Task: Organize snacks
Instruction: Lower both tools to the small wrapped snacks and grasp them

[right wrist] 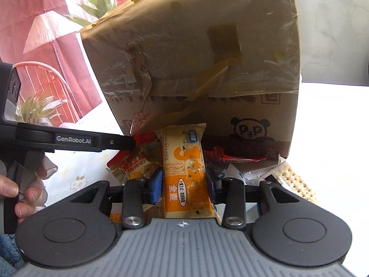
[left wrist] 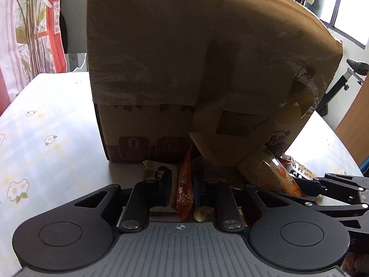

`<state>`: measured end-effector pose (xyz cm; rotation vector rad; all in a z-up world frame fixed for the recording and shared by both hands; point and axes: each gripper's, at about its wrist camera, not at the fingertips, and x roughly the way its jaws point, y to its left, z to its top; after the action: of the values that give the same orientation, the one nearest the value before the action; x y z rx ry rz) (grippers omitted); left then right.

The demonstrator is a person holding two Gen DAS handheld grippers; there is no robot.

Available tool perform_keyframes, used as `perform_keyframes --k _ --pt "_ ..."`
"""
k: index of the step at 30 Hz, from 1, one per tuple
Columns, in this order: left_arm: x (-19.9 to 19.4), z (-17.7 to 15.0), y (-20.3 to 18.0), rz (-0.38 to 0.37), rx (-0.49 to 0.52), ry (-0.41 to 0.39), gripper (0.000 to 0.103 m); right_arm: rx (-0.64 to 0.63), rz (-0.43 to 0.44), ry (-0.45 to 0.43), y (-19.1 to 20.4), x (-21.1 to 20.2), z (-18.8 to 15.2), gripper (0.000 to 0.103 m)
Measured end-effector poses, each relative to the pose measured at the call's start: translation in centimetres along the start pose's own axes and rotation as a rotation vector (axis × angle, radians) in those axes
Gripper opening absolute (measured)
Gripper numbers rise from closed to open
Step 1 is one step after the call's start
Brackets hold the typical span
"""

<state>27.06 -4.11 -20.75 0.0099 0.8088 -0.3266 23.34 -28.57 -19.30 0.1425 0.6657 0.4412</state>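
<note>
Orange-red foil is what the left gripper (left wrist: 183,191) is clenched on: a slim, crinkled red snack packet (left wrist: 184,184) stands on edge between its dark pads, pinched thin near the middle. To its left a pale green-labelled packet (left wrist: 153,169) lies flat on the table (left wrist: 46,120), whose cloth is printed with faint checks and small white flowers. Behind, a large cardboard box (left wrist: 184,57) is seen tipped on its side, matte brown, patched with glossy tape, its flap hanging over the heap of snacks at its mouth. Further right, the right gripper (right wrist: 183,185) is closed on an orange-and-cream wrapped bar (right wrist: 186,177), a smooth, pillow-shaped plastic sachet with crimped ends, held upright between blue-tipped pads that press its sides. Around it loose packets are piled: a red-and-yellow pouch (right wrist: 129,166) to the left, red and white wrappers to the right, and a pale perforated mat (right wrist: 297,184) at the far edge. The step in hand is judged to be the picking of one snack by each gripper from the spilled heap. A lift clear of the pile is called for next, kept slow so that neighbouring wrappers are not dragged along, followed by sorting into a place not shown in either view
</note>
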Motion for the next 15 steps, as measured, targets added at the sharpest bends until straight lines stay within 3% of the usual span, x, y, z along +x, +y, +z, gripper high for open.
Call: perform_keyframes --k 7,15 --pt "0.4 -0.9 -0.1 -0.002 0.014 -0.010 0.016 0.008 0.000 0.000 0.1 0.3 0.0 0.040" --pt "-2.8 -1.2 1.4 -0.035 -0.041 -0.062 0.016 0.007 0.001 -0.005 0.1 -0.4 0.1 0.039"
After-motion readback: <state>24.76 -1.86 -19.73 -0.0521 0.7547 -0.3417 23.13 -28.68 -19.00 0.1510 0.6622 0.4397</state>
